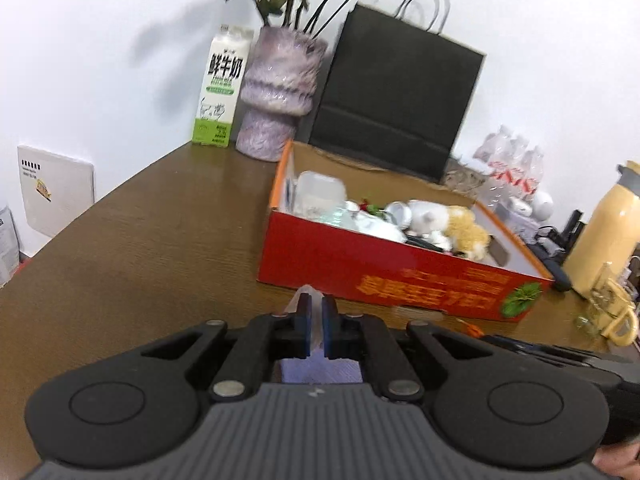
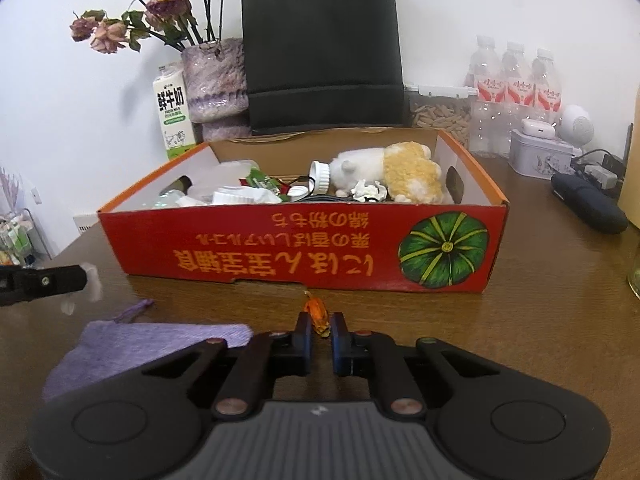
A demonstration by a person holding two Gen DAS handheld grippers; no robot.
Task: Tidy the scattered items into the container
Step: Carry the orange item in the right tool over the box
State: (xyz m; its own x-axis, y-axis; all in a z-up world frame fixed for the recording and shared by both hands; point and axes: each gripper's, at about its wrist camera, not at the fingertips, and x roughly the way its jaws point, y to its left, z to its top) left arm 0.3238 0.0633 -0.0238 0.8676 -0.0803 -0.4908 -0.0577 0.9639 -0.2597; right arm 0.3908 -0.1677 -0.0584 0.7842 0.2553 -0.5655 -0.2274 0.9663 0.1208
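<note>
Box (image 2: 256, 240), red cardboard, at twelve o'clock from our grippers, already holding toys. Right gripper (image 2: 320, 326) pinches a small orange wrapper (image 2: 316, 312); left gripper (image 1: 317, 308) is clamped on something clear (image 1: 306, 292). Risk: either thin piece may slip free during transfer.

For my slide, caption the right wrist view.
Right claw pinching an orange wrapper before the red box.
</note>
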